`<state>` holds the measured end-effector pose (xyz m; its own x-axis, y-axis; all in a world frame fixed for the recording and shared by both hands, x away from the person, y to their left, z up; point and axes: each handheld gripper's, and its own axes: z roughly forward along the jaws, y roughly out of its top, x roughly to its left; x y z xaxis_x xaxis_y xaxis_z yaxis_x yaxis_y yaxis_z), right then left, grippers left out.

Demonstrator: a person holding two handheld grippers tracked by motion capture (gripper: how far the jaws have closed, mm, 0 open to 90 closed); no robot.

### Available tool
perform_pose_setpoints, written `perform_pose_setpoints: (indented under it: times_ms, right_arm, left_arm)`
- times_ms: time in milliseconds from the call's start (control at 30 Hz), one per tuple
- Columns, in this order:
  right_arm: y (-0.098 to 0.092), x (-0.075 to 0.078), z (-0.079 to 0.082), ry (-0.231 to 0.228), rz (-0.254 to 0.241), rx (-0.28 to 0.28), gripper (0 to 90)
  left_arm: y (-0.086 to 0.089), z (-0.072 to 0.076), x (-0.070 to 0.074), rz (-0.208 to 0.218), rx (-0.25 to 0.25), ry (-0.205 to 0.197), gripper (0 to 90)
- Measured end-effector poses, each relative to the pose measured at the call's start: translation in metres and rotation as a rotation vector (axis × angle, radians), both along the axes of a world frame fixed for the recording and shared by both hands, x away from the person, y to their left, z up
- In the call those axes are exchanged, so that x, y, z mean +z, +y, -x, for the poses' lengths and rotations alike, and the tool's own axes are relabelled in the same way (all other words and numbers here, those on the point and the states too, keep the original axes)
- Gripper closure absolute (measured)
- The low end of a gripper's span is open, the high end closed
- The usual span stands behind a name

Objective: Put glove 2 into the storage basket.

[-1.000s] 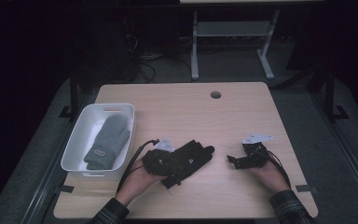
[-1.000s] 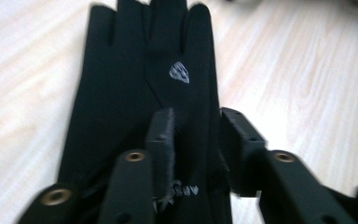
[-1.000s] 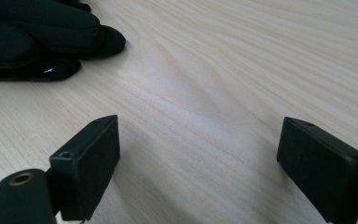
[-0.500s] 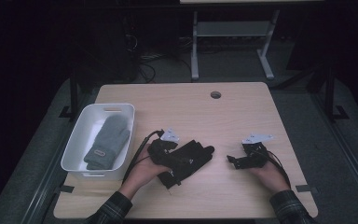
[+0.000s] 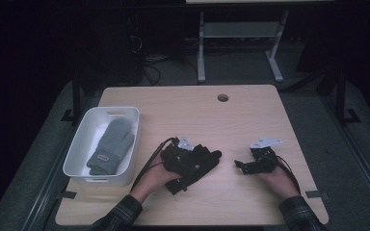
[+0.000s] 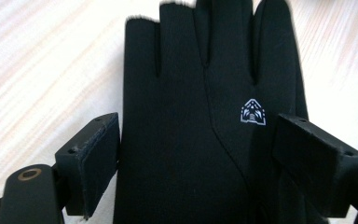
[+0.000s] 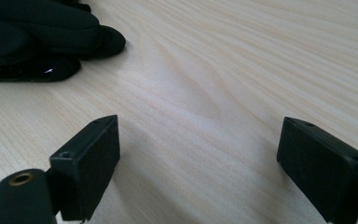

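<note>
The left tool [image 6: 196,154] has just been opening its jaws, and the flat black fabric glove with a small white logo [image 6: 205,116] lies between them on the pale wooden surface [image 7: 223,70]. The right tool [image 7: 198,163] is open too, holding nothing, with the glove well off to its side.

Dim dark surroundings, lit tabletop, perhaps soft focus
</note>
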<state>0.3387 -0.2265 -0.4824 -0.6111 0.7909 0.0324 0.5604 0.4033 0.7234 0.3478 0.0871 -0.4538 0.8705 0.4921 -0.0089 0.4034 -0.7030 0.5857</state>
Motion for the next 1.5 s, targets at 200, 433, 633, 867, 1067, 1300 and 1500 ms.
perform_pose_setpoints:
  times_ms: [200, 433, 633, 867, 1067, 1300, 1500]
  right_arm:
    - [0.0, 0.0, 0.0, -0.001, 0.0, 0.0, 12.9]
    - [0.0, 0.0, 0.0, 0.0, 0.0, 0.0, 13.0]
    - [0.0, 0.0, 0.0, 0.005, -0.002, -0.001, 13.0]
    - [0.001, 0.0, 0.001, 0.007, -0.002, -0.003, 13.0]
    - [0.001, 0.0, 0.001, 0.007, -0.002, -0.002, 13.0]
    - [0.001, 0.0, 0.0, 0.007, -0.002, -0.002, 13.0]
    - [0.001, 0.0, 0.0, 0.007, -0.002, -0.001, 13.0]
  left_arm:
    - [0.001, -0.001, -0.005, 0.002, 0.0, 0.015, 15.7]
    - [0.005, -0.003, -0.008, 0.031, 0.003, 0.046, 18.3]
    - [0.005, 0.0, -0.004, 0.029, -0.023, 0.053, 31.4]
    - [0.005, 0.002, -0.001, 0.032, -0.064, 0.087, 57.1]
    - [0.001, 0.005, 0.002, 0.028, -0.06, 0.088, 68.2]
    - [0.002, 0.003, 0.009, 0.032, -0.053, 0.13, 69.6]
    - [0.005, 0.007, 0.026, 0.048, -0.045, 0.126, 69.6]
